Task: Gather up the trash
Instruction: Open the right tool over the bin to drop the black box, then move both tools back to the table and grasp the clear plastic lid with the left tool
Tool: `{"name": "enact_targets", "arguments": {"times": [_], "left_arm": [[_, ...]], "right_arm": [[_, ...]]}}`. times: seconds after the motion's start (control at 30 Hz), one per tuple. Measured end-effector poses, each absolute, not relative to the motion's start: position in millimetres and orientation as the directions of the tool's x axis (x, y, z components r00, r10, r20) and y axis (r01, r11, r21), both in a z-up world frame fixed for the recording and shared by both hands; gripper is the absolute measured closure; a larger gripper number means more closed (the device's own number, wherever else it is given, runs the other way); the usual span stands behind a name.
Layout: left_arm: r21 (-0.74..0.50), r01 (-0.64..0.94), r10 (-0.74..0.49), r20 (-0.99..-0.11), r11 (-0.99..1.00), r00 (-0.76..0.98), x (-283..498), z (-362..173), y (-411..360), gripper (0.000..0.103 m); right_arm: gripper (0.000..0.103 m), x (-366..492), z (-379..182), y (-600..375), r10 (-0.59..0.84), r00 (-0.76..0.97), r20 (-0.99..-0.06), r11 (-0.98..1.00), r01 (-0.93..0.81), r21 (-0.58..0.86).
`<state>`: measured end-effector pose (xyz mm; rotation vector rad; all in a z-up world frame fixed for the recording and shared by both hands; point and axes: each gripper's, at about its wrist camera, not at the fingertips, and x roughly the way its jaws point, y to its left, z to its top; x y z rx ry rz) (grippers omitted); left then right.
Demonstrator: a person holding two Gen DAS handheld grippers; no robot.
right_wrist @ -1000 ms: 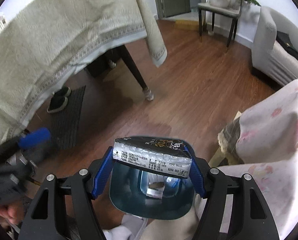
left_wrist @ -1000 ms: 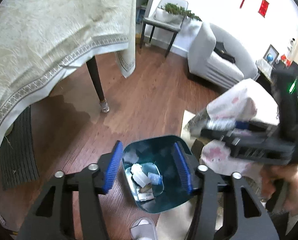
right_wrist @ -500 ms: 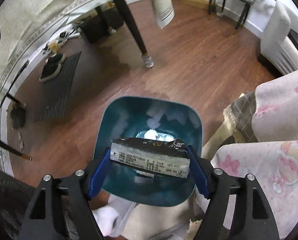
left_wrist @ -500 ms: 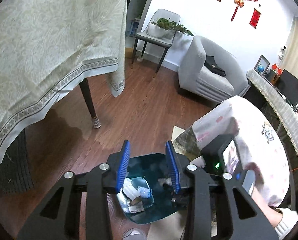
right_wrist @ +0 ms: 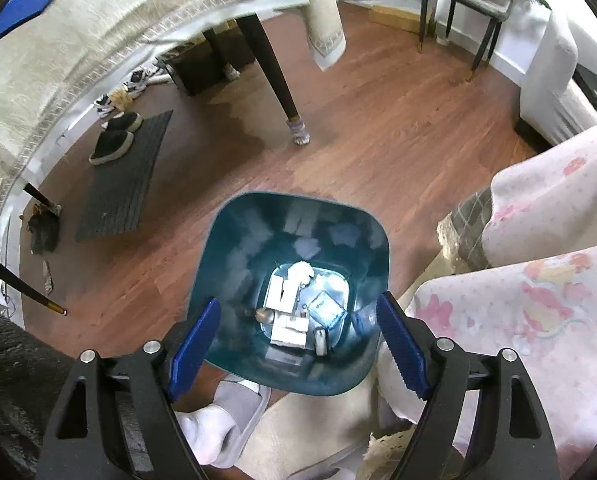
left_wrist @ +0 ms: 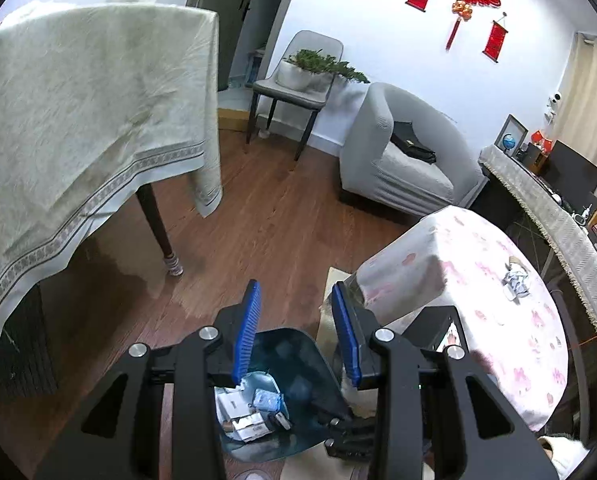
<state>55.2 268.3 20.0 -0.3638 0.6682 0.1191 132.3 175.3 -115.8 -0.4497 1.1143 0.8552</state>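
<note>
right gripper [right_wrist: 298, 344] jaws opening, empty, over the trash bin [right_wrist: 218, 248]; left gripper [left_wrist: 296, 332] jaws narrowly apart, empty.

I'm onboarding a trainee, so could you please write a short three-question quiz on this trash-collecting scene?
1. True or false: something is held in the right gripper, whose jaws are opening.
2. Where does the collected trash lie: A) on the mat, B) in the bin, C) on the armchair?
3. What still lies on the pink-covered table?

Key: 1. False, nothing is between them. 2. B. 3. Crumpled wrappers.
</note>
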Motion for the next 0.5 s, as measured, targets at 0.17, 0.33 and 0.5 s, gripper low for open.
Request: {"name": "enact_targets", "arguments": {"times": [0.17,0.33,0.5], "left_arm": [[-0.284,-0.205,-0.012,-0.611,0.937,0.791,64.8,28.5,252.6,0.060],[-0.289,-0.192,-0.013,-0.582,0.938,0.813,70.2,38.7,241.4,0.052],[-0.292,-0.175,-0.022,-0.566,0.940,0.824,80.0,42.8,227.7,0.046]], "right_arm": [[0.028,129.2,-79.4,163.9,0.444,0.218,-0.869,0.598,-0.795,0.106],[0.034,131.9,-48.3,146.8,0.499,0.255,-0.828,0.605,-0.787,0.122],[0.035,141.1,-22.8,125.3,0.525,0.311,-0.792,0.628,-0.770,0.113]]}}
